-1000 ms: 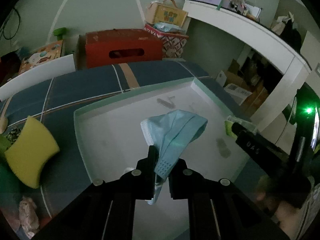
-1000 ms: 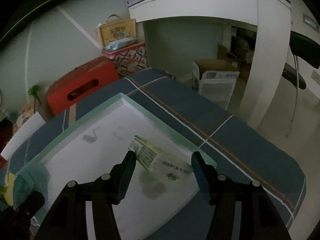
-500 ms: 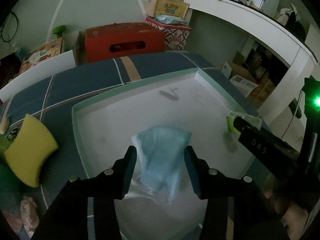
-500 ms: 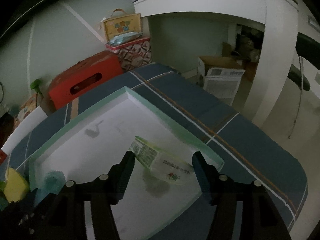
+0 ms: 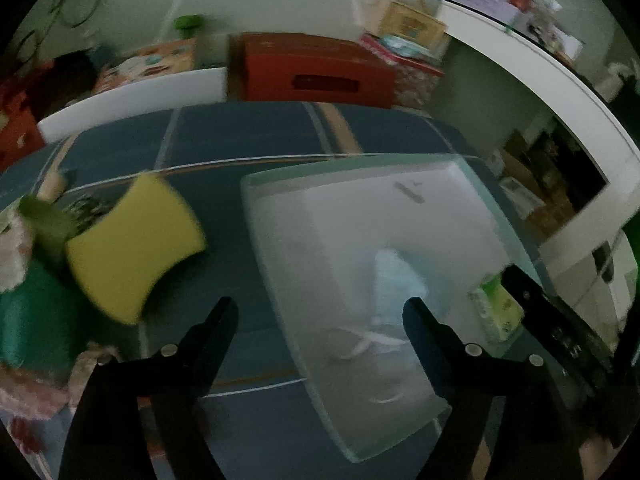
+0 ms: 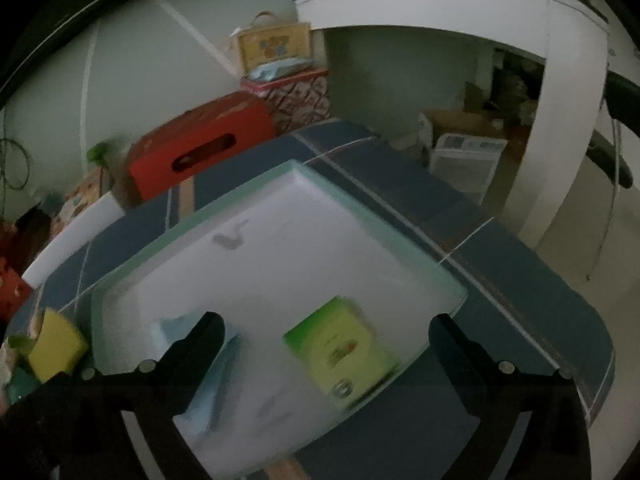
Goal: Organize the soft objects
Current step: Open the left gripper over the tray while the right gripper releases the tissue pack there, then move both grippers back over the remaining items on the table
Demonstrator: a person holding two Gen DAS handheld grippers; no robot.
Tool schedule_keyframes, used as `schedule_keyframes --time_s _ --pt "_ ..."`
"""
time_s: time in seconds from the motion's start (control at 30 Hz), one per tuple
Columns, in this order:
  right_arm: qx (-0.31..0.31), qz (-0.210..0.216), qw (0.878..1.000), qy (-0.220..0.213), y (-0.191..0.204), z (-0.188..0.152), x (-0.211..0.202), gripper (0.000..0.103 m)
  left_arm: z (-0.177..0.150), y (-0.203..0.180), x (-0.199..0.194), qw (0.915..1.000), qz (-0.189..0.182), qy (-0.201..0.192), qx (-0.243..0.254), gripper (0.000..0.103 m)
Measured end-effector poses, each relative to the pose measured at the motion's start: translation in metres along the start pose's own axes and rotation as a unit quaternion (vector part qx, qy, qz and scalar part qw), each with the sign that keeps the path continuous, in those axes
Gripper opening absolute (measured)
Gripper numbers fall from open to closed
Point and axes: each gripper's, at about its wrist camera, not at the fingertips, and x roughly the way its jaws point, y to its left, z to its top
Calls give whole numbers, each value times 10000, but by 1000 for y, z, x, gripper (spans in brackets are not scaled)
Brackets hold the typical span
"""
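A white tray with a pale green rim (image 5: 360, 166) (image 6: 240, 208) lies on the blue table. A light blue face mask (image 5: 394, 280) (image 6: 176, 330) lies flat in it. A green tissue pack (image 6: 340, 350) (image 5: 496, 308) lies in the tray's near right corner. My left gripper (image 5: 320, 308) is open and empty, above the tray's left rim. My right gripper (image 6: 326, 324) is open and empty, above the tissue pack. A yellow sponge (image 5: 134, 244) (image 6: 56, 350) lies on the table left of the tray.
A green cloth (image 5: 28, 316) and other soft items (image 5: 12, 236) lie at the table's left edge. A red box (image 5: 316, 68), patterned boxes (image 6: 292, 92) and a white desk (image 6: 568, 40) stand behind the table. The right gripper's black body (image 5: 560, 328) shows at the tray's right.
My left gripper opened, let the mask fall into the tray, and swung left. My right gripper opened wider and drew back; the tissue pack now lies flat in the tray.
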Motion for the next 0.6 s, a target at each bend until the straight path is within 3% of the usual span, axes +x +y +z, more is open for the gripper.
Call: schedule_keyframes --time_s 0.1,0.6 --pt "-198 9 9998 21 14 -8 -7 103 -4 20 -8 9997 118 -54 -220 97" --pt "-890 812 9925 188 98 -52 -51 103 -25 102 -79 9943 625 -546 -663 102"
